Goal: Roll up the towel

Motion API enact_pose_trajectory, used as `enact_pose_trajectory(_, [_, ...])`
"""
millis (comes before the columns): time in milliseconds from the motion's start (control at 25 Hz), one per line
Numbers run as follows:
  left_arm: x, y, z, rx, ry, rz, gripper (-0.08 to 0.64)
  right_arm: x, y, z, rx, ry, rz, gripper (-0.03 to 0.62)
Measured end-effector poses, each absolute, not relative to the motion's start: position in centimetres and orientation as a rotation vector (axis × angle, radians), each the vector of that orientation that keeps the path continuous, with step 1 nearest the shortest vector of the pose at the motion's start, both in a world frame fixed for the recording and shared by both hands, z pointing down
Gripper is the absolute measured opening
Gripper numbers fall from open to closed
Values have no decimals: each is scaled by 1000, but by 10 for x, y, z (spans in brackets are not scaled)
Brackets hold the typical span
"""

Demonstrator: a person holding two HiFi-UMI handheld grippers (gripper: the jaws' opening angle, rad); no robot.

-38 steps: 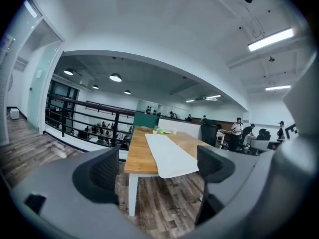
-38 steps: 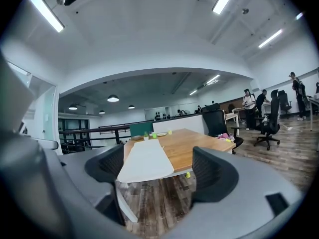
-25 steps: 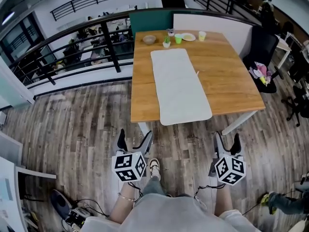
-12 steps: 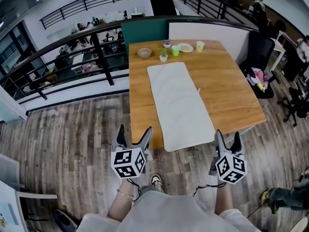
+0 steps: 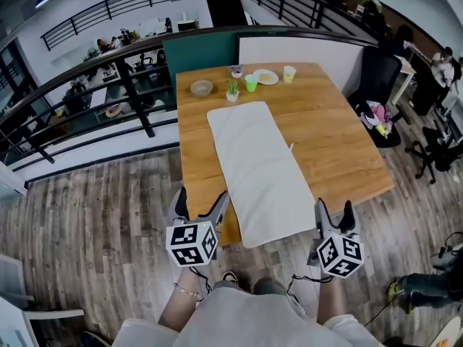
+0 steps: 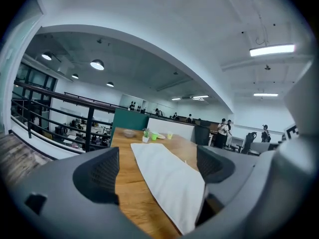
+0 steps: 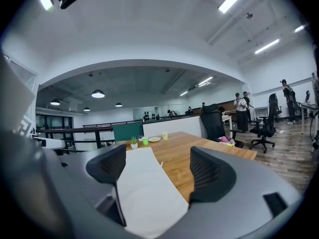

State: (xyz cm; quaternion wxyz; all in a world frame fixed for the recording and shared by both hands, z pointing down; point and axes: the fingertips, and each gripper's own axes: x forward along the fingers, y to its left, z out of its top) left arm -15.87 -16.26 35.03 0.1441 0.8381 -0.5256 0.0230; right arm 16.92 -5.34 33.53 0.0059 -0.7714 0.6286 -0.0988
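Note:
A white towel (image 5: 260,168) lies flat and lengthwise on the wooden table (image 5: 340,143), its near end hanging a little over the front edge. My left gripper (image 5: 197,207) is open at the table's front edge, just left of the towel's near corner. My right gripper (image 5: 334,212) is open just right of the towel's near end, off the table's front corner. Nothing is between either pair of jaws. In the left gripper view the towel (image 6: 167,176) runs away between the jaws. The right gripper view shows the towel (image 7: 144,185) at lower left.
At the table's far end stand a bowl (image 5: 202,87), a small potted plant (image 5: 232,90), a green cup (image 5: 251,82), a plate (image 5: 266,76) and a pale cup (image 5: 289,73). A black railing (image 5: 87,114) runs to the left. An office chair (image 5: 376,92) stands at the right.
Both grippers and I have moved forward to the table; the towel's near end now lies between the two grippers. Both stay open.

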Motion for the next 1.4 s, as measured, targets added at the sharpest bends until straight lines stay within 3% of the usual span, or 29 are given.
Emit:
enact_pose_trajectory(200, [-141,-162,365,2382,-1479,108,430,184,-66,341,-2401,2030,-349,380])
enact_pose_trajectory(680, [-115,-140,392,2335,-1512,244,423,199,-84,372,-2256,2462,-395,353])
enact_pose_trajectory(1080, [-86,-82,447,2400,-1337,595,396,207,-67,436,-1948,3080,-370,307])
enact_pose_trajectory(1400, [-67,-24,504,2548,-1077,1041,382,200,-35,487,-1526,3565,-238,301])
